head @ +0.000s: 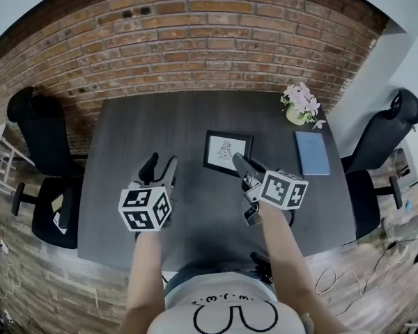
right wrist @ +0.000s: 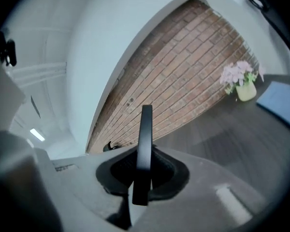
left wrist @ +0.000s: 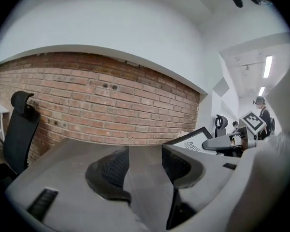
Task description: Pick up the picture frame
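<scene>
At the middle of the grey table (head: pixel 146 131), the single black picture frame (head: pixel 226 152) has its near edge clamped in the right gripper (head: pixel 238 160). Its printed drawing is too small to read. The left gripper (head: pixel 160 164) hangs spread and empty. Two black chairs (head: pixel 45 152), one blue notebook (head: pixel 311 152) and one flower pot (head: pixel 299 104) are around.

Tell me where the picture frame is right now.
In the head view the picture frame is over the middle of the dark table, its lower right corner clamped in the right gripper, with the blue notebook to its right.
</scene>
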Motion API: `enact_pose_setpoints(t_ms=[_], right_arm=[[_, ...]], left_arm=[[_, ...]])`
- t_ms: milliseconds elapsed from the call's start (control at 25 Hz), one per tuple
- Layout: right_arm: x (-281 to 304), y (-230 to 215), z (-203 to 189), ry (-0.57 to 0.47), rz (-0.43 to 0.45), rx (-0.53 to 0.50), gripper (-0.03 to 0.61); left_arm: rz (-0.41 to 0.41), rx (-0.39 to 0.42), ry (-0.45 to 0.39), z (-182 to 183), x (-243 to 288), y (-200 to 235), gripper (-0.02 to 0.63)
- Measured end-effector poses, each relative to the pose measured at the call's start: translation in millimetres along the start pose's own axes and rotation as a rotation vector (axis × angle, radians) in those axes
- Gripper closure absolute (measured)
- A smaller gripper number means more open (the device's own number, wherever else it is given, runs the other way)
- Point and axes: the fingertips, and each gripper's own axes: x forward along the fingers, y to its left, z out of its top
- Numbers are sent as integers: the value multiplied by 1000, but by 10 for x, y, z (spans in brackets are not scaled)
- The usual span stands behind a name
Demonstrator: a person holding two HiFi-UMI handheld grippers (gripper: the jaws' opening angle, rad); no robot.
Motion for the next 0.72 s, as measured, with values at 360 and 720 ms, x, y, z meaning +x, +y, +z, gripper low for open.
enact_pose_setpoints(t_ms=[360,720], right_arm=[[-419,379,535,-177,-148,-450,545],[-722,748,882,-296,-217,-718,545]], left_arm=[[-15,138,-115,459,-196,-88,431],[16,234,-226,777,-353,-180,615]])
